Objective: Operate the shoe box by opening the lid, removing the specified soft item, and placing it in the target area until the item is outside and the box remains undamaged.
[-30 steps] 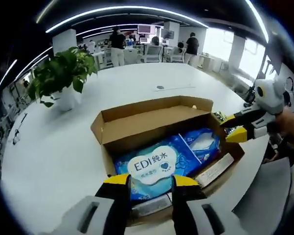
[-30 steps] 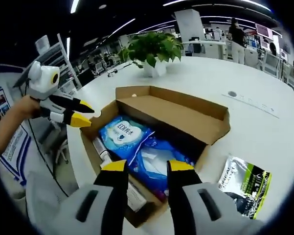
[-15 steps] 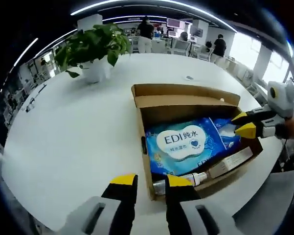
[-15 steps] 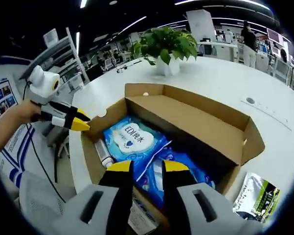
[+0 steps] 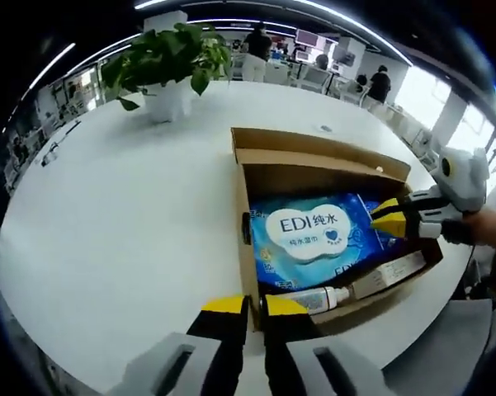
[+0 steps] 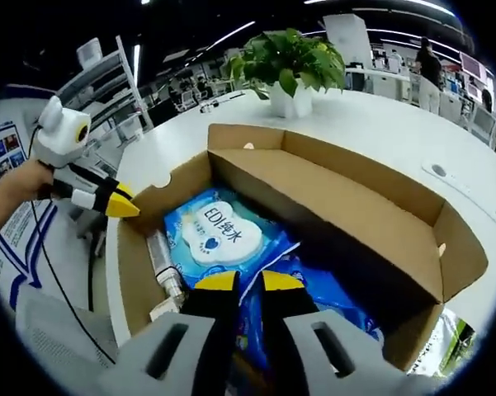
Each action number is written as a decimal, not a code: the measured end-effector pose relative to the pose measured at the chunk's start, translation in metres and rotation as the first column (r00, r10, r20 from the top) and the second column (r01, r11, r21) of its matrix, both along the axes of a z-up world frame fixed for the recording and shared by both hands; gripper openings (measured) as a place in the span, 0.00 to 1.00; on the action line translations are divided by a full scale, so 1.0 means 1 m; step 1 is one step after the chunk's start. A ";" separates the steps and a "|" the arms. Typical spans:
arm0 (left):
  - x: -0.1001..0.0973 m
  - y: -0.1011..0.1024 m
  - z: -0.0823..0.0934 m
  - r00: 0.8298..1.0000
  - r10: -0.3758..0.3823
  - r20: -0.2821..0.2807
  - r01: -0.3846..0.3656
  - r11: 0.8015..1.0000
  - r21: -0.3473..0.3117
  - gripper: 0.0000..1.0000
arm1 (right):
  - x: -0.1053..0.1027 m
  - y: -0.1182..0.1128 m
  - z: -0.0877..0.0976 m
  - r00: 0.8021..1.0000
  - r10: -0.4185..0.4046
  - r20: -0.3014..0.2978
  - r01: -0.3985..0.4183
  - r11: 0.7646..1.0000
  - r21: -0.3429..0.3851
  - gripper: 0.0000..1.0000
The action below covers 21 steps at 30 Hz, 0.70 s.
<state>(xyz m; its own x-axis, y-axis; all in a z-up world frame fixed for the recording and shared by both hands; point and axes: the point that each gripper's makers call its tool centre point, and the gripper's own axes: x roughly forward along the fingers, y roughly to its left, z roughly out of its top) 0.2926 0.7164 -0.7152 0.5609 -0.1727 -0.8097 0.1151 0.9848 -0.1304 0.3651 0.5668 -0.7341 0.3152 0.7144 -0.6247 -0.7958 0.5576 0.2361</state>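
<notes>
We cannot read the small print on the bottle [image 5: 309, 299] or on the flat carton [image 5: 389, 274] along the near wall of the shoe box [image 5: 305, 153]. Both are partly tucked under the cardboard edge in the left gripper view. In the right gripper view the second blue pack [image 6: 330, 299] is half covered by the right gripper [image 6: 238, 281], so we cannot tell whether the yellow tips touch it. A silver pouch [image 6: 446, 351] on the table beyond the box corner is cut off by the picture edge.

The box stands open on the white table [image 5: 107, 214], its lid folded back and upright behind the cavity. The soft item, a blue wet-wipe pack [image 5: 307, 239] with a white label, lies flat inside, between the left wall and the second pack.

The left gripper [image 5: 246, 306] hangs at the box's near corner with its jaws nearly closed, only a thin gap between them and nothing in it. The right gripper is low over the packs, jaws also narrowed to a slim gap, grasping nothing that we can make out. In the left gripper view the right gripper [image 5: 386, 220] reaches in over the box's right side.

A potted plant [image 5: 169, 70] stands on the table well behind the box. Beyond it is an open office with ceiling light strips, desks and standing people [image 5: 257, 51].
</notes>
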 end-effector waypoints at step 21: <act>-0.001 0.001 0.000 1.000 0.019 0.015 -0.019 1.000 -0.006 0.06 | -0.002 -0.002 0.009 0.998 -0.055 -0.019 0.055 0.998 -0.008 0.01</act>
